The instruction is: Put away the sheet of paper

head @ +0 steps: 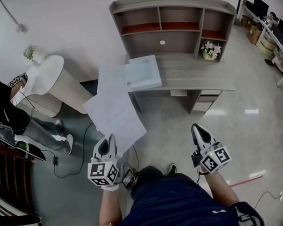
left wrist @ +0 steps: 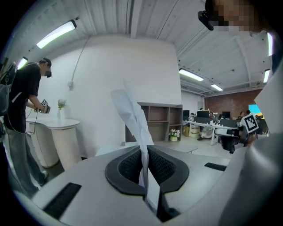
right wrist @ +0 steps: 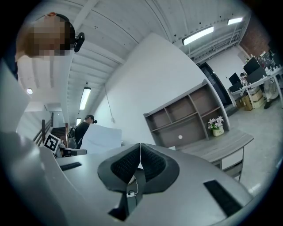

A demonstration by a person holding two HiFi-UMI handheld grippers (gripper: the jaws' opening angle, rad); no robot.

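Note:
A white sheet of paper point(head: 114, 108) hangs in the air in front of the desk point(head: 195, 73), slanting up from my left gripper point(head: 110, 138). That gripper is shut on the sheet's near corner. In the left gripper view the paper point(left wrist: 132, 115) stands edge-on, pinched between the dark pads point(left wrist: 128, 165). My right gripper point(head: 197, 127) is held lower right, away from the paper, jaws shut with nothing between them. In the right gripper view its fingertips point(right wrist: 140, 148) touch, and the sheet point(right wrist: 102, 137) shows at the left.
A pale flat tray point(head: 143, 72) lies on the desk's left end, under a hutch of shelves point(head: 173, 25). A flower pot point(head: 209, 50) stands at the desk's right. A white round pedestal point(head: 55, 85) and a person point(head: 14, 117) are at the left. Cables lie on the floor.

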